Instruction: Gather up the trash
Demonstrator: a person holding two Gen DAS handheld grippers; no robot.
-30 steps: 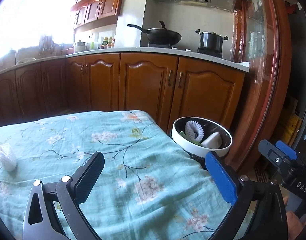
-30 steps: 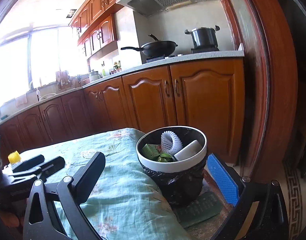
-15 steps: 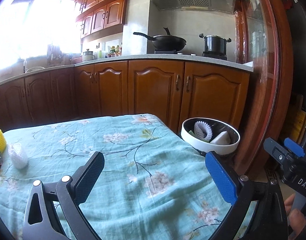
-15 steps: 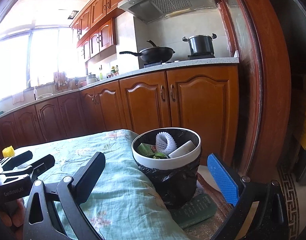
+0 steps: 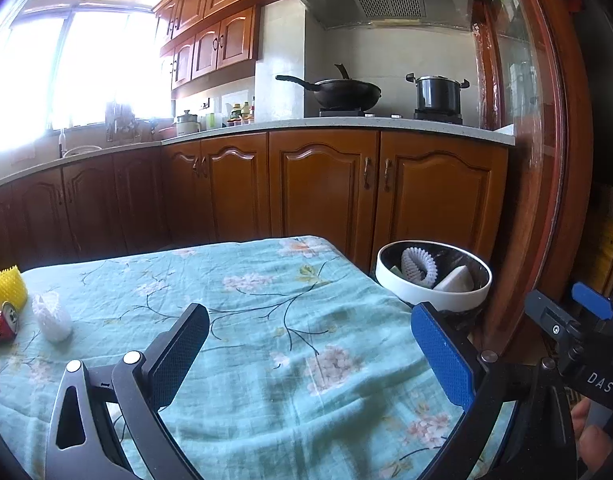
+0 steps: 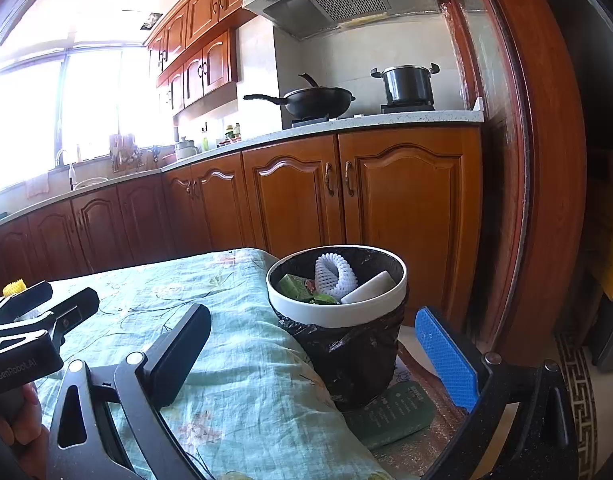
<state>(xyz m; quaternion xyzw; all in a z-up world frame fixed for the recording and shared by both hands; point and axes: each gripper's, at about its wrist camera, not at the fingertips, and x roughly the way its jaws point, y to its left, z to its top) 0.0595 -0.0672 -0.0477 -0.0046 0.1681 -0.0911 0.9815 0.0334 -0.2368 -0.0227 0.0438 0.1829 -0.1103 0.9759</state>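
A white-rimmed trash bin (image 6: 336, 312) lined with a black bag stands at the table's right end; it also shows in the left wrist view (image 5: 432, 292). It holds a white foam net (image 6: 335, 276), a white block and green scraps. On the table's far left lie a yellow foam net (image 5: 8, 286), a white foam net (image 5: 52, 316) and a red can (image 5: 0, 324). My left gripper (image 5: 306, 356) is open and empty above the teal cloth. My right gripper (image 6: 310, 356) is open and empty, just in front of the bin.
The teal floral tablecloth (image 5: 246, 300) covers the table. A dark green remote (image 6: 390, 412) lies beside the bin's base. Wooden kitchen cabinets (image 5: 322, 188) run behind, and a wooden door frame (image 5: 546, 160) stands at the right.
Both grippers have pulled back and tilted up from the table. The yellow net, white net and red can have come into the left wrist view. Both stay open.
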